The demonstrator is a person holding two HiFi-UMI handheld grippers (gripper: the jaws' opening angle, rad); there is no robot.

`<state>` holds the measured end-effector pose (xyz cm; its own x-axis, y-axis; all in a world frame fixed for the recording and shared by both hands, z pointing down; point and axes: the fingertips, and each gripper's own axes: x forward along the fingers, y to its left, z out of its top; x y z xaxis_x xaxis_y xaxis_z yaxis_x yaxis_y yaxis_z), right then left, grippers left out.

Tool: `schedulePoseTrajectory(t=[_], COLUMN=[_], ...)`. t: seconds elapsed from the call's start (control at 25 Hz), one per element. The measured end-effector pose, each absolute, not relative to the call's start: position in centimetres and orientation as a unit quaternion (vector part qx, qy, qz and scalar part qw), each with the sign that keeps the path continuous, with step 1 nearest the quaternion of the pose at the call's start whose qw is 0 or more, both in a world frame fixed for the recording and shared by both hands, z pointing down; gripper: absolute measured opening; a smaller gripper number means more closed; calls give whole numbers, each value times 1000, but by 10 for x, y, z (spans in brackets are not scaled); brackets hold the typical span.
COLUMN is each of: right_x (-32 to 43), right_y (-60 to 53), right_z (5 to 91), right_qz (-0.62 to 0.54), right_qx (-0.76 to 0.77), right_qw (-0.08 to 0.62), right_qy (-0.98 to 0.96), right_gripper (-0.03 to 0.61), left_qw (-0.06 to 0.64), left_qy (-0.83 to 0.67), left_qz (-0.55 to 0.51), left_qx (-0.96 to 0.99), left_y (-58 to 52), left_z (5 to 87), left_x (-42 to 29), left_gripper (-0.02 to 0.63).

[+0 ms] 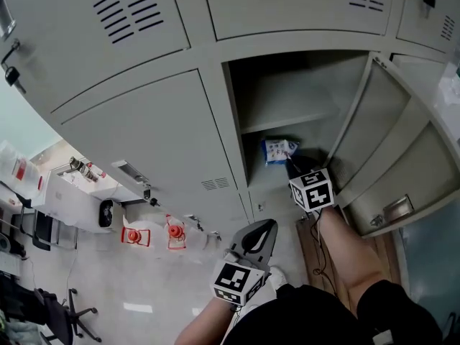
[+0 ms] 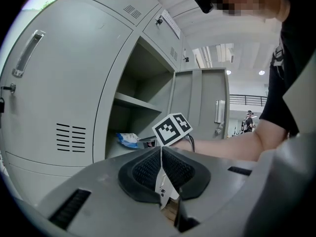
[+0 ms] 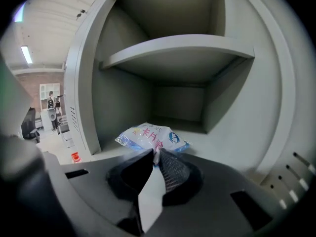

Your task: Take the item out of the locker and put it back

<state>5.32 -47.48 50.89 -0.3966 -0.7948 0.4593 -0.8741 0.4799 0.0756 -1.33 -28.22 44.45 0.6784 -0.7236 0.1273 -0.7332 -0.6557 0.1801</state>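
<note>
A blue and white packet [image 1: 277,149] [image 3: 150,136] lies low in the open locker compartment [image 1: 302,85], under its shelf [image 3: 182,46]. My right gripper [image 1: 293,165] [image 3: 157,152] reaches into that compartment, and its jaws are pinched on the packet's near edge. My left gripper [image 1: 269,226] [image 2: 161,149] hangs outside the locker, below and left of the opening, shut with nothing between its jaws. The left gripper view also catches the packet [image 2: 128,139] and the right gripper's marker cube [image 2: 172,128] at the compartment's mouth.
The compartment's door [image 1: 388,142] stands swung open on the right. Closed locker doors [image 1: 144,135] with vents fill the left. On the floor beyond are red objects [image 1: 175,233], a white cabinet [image 1: 75,200] and office chairs [image 1: 65,315].
</note>
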Motion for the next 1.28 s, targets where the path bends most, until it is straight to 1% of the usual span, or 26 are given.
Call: schedulePoseTrajectory(t=[0.44,0.64,1.0,1.28], right_x=[46,47,46,47], right_y=[-495,-497,-491,-477], right_z=[529,533,530,519], right_qz=[101,104,108,101], right_qx=[490,492,495,504], right_qw=[264,278,264,249], right_qy=[-825,-819,-820,-821], right_gripper=[98,112,187,196], left_qw=[118,119,122,112], left_qy=[-404,-406,-409,-411], left_qz=[23,22,26,29], left_qx=[907,906,904,904], left_y=[-293,-294,-282,-267], left_z=[451,450,451,446], left_x=[-20,-22,-25,-28], left_gripper=[23,21,23,22])
